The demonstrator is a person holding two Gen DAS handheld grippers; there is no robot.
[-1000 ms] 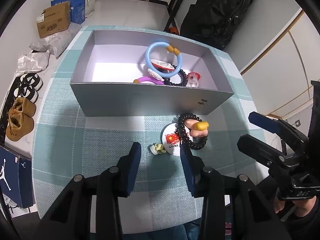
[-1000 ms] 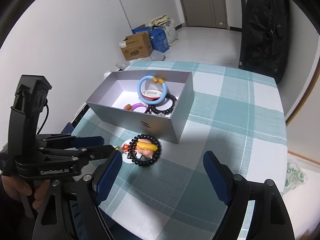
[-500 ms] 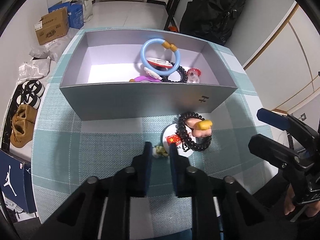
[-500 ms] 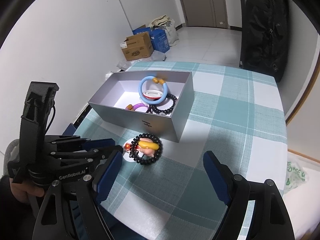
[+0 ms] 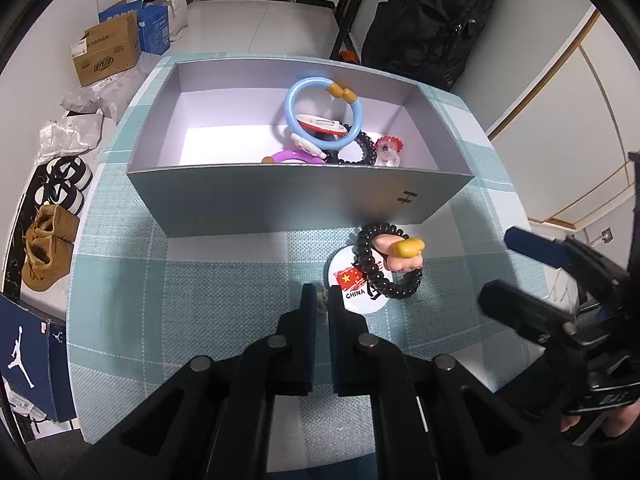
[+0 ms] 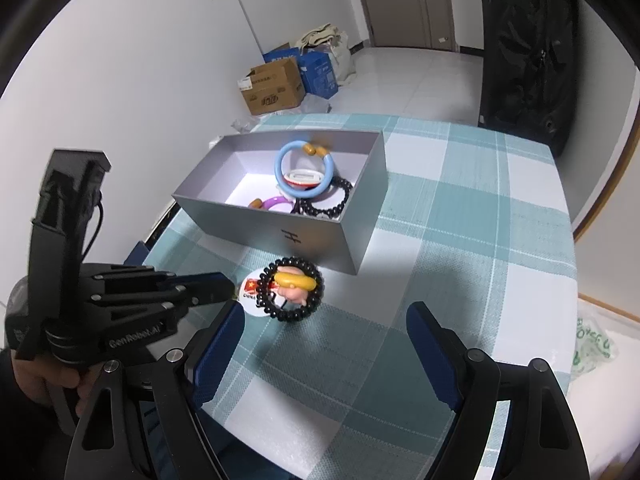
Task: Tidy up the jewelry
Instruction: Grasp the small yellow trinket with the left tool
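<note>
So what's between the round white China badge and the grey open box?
A black beaded bracelet ringing a pink-and-yellow charm, overlapping the badge below the box; left wrist view.

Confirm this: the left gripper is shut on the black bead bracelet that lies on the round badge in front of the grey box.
Wrong object. The left gripper is shut on a small pale trinket beside the round badge; the black bead bracelet lies untouched there, as the left wrist view shows.

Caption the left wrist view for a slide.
Left gripper shut on a small pale trinket beside the badge, before the grey box.
</note>
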